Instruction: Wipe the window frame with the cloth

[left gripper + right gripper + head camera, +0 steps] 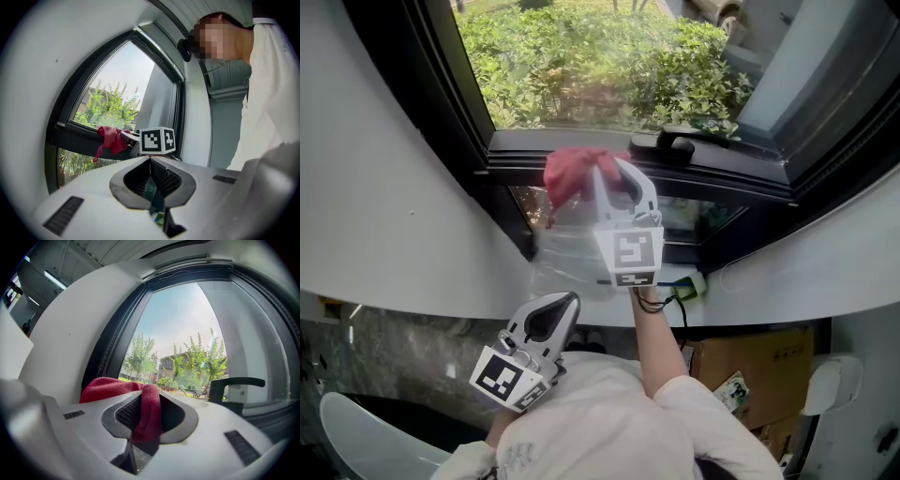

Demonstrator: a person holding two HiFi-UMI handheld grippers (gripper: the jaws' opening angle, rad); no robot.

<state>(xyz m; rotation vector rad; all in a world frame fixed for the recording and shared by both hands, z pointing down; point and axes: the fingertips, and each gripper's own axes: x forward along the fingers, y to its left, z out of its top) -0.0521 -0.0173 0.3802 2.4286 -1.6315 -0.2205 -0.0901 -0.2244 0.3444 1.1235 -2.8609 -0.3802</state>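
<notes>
While the red cloth (570, 173) is lying bunched against the dark horizontal bar of the window frame (516, 150), toward that bar's left end, the right gripper (605, 178) is pinching a fold of it between its jaws. Most of the fabric is spilling out to the left of the tips. Judging from this, the wiping step itself is in hand: the cloth is touching the crossbar, just left of the black handle (675, 142). The next move is probably calling for steady pressure and a slide along the bar. That could be going toward the left corner, where the bar is meeting the upright. Going right instead, the handle is standing in the path and would need skirting. The grip is looking secure, though the loose part could be dragging or folding under. The left gripper (562, 309) is hanging low, below the white sill (787, 267) and well apart from the frame, its jaws pressed together on nothing. Green bushes (609, 66) are showing through the glass.
</notes>
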